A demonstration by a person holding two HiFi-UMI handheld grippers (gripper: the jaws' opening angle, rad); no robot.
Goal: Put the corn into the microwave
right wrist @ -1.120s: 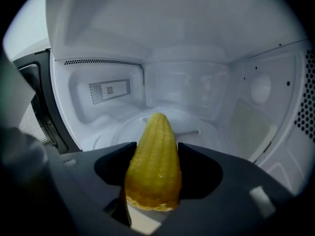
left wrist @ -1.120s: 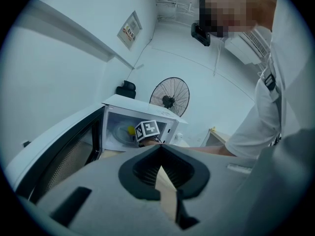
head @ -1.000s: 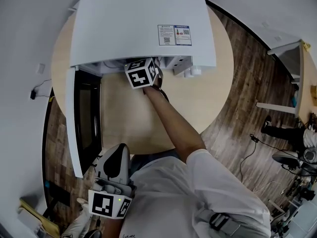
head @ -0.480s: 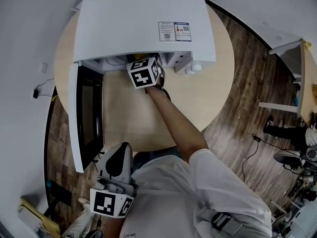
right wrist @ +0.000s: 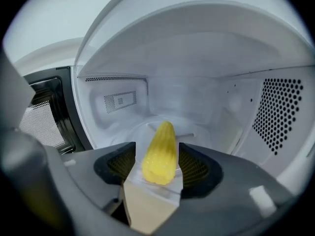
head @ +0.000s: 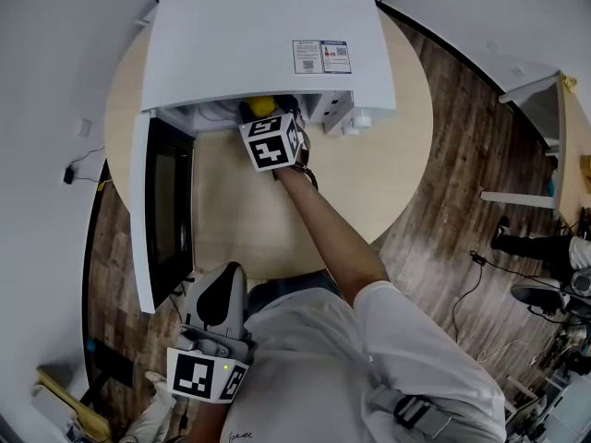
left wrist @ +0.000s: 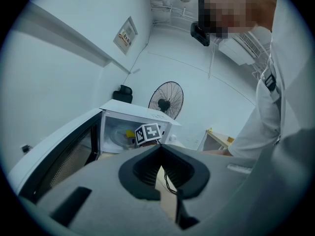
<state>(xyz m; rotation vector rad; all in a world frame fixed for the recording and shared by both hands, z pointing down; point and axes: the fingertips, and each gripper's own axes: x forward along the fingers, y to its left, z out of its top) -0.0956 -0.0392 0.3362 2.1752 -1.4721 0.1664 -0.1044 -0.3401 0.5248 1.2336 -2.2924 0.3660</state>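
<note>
Corn point(right wrist: 160, 154) pinched between right gripper point(right wrist: 158, 168) fingers, at microwave point(right wrist: 197, 58) mouth.
Reach the turntable point(right wrist: 199, 132) ahead of the fingers before releasing (left gripper point(left wrist: 160, 178) idle, fingers together).

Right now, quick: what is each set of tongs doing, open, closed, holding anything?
Left tongs: closed, nothing between them.
Right tongs: closed on the corn.

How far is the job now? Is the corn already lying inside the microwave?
Not yet. Done: the microwave door stands open. In hand: the right gripper holds the corn between its fingers at the cavity opening, not set down. Left, probably: lower it inside, release, draw back. The left gripper is shut on nothing, away from the microwave.
</note>
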